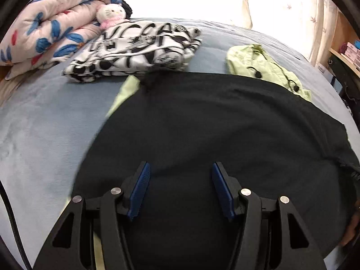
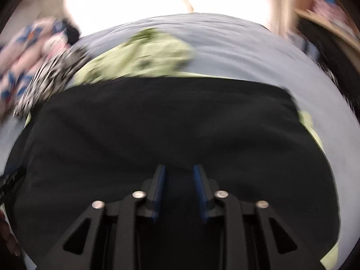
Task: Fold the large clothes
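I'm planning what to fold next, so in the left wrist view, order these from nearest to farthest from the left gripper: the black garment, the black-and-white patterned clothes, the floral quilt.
From the left gripper:
1. Black garment, spread directly under and ahead of the fingers.
2. Black-and-white patterned clothes, folded, farther up the bed, left of centre.
3. Floral quilt, rolled at the far left corner.

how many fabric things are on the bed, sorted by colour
black garment, spread flat: 1
light green garment: 1
black-and-white patterned folded garment: 1
pink floral quilt: 1
white and pink plush toy: 1
total: 5
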A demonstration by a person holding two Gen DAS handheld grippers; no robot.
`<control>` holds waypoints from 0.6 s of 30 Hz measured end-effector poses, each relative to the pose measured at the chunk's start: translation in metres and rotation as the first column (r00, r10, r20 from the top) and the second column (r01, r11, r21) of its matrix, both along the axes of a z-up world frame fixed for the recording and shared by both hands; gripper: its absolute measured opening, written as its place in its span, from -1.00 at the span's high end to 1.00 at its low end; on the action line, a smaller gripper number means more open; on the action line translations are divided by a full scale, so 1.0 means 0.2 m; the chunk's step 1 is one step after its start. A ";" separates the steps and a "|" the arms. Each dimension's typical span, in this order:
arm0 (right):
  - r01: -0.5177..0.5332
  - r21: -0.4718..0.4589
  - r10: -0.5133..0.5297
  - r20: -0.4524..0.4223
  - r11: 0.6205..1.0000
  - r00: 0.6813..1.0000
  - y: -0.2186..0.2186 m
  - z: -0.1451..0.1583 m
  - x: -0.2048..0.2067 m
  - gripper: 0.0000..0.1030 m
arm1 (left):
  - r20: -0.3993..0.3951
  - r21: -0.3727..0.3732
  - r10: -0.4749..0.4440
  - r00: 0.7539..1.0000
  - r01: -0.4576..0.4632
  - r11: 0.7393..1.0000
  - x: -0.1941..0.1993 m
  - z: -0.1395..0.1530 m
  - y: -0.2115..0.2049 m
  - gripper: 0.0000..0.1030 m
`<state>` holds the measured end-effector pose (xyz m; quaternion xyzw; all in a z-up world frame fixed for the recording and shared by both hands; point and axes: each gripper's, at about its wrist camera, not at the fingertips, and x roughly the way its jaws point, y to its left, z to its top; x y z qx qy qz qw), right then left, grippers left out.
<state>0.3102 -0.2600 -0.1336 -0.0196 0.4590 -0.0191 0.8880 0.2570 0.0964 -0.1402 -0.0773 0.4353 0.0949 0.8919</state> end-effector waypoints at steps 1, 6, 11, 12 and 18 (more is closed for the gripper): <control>0.049 -0.079 -0.049 0.006 0.996 0.999 -0.07 0.00 -0.01 0.90 | 0.007 0.000 0.012 1.000 -0.012 1.000 -0.03 0.00 0.03 -0.08; 0.116 -0.067 -0.117 -0.009 0.991 0.993 -0.34 0.00 -0.10 0.75 | 0.037 -0.051 0.047 0.998 -0.045 0.998 -0.09 0.00 0.15 -0.08; 0.123 -0.144 -0.127 -0.018 0.982 0.992 -0.37 0.01 -0.12 0.75 | 0.026 -0.028 0.061 0.998 -0.060 0.998 -0.07 -0.03 0.16 -0.10; 0.130 -0.135 -0.134 -0.018 0.982 0.991 -0.37 0.00 -0.12 0.74 | 0.027 -0.013 0.058 0.998 -0.058 0.998 -0.07 -0.03 0.15 -0.11; 0.181 -0.068 -0.183 -0.033 0.981 0.983 -0.37 0.02 -0.16 0.71 | 0.005 0.010 0.052 0.999 -0.052 0.999 -0.08 0.00 0.15 -0.14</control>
